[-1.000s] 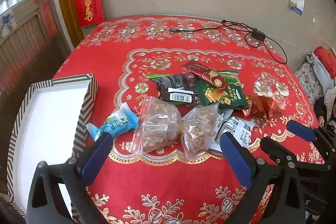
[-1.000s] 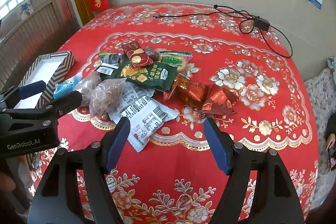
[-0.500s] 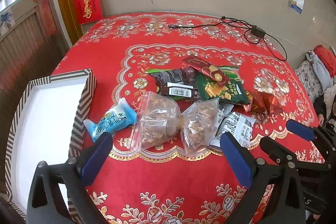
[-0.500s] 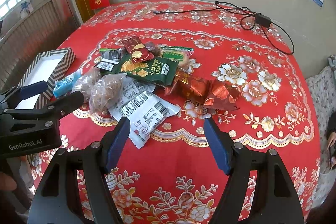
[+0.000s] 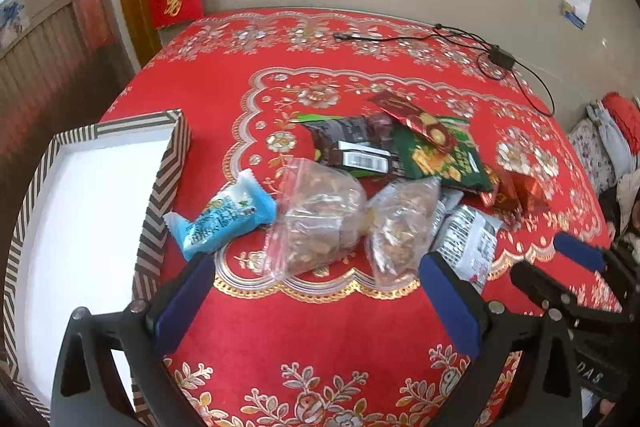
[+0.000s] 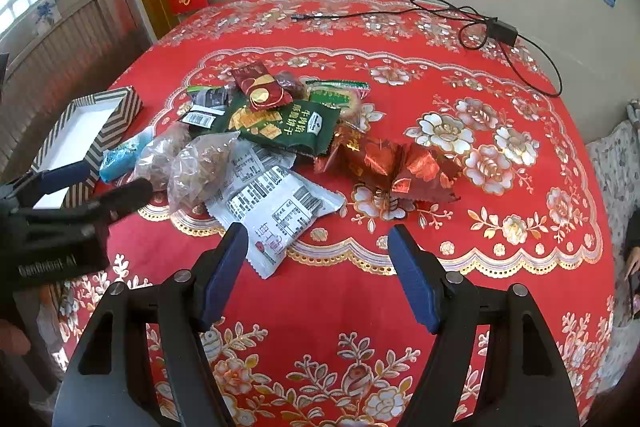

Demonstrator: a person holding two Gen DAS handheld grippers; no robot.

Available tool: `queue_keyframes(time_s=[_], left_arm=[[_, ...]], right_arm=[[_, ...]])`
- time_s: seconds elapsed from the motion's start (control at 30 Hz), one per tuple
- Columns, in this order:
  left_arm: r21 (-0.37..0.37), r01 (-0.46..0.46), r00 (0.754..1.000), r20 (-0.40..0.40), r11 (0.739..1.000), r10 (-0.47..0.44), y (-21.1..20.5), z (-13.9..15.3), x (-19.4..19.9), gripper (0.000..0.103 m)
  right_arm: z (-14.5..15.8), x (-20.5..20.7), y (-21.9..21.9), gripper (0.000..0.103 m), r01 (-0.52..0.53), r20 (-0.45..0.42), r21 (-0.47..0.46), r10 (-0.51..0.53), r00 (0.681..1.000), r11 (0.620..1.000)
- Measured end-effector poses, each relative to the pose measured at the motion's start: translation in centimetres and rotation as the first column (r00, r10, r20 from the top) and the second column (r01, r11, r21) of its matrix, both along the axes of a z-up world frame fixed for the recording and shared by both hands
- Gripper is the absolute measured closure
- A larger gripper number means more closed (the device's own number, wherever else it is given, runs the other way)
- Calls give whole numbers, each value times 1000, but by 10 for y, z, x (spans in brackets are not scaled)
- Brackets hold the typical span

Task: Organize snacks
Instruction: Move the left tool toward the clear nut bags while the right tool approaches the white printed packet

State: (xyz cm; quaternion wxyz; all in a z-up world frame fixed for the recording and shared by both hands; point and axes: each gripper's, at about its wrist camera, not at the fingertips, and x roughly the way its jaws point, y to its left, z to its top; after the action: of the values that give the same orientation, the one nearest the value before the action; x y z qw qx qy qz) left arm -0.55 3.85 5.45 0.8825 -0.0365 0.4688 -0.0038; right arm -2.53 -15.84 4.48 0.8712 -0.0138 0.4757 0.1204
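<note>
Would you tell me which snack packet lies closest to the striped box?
The light blue packet, lying apart at the pile's left edge, its end reaching the striped box; the clear bags and other packets lie farther right.

Two clear bags of nuts (image 5: 320,223) (image 5: 400,227) are counted, one blue packet (image 5: 224,219), one green packet (image 5: 440,159), one dark packet (image 5: 352,147), and two white packets (image 6: 276,207) (image 6: 248,163). One red packet (image 6: 260,87) lies at the pile's 12 o'clock edge. One striped box (image 5: 160,187) is seen.
</note>
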Motion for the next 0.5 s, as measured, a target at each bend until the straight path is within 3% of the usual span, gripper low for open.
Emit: queue_keyframes(time_s=[0.23, 0.5], left_arm=[[-25, -52, 999, 4, 998, 52, 16, 5, 10, 0], [-60, -8, 1000, -20, 998, 7, 33, 12, 4, 0]], right_arm=[[-3, 0, -2, 30, 1, -10, 5, -1, 1000, 1000], [2, 1, -2, 30, -3, 6, 27, 3, 1000, 1000]])
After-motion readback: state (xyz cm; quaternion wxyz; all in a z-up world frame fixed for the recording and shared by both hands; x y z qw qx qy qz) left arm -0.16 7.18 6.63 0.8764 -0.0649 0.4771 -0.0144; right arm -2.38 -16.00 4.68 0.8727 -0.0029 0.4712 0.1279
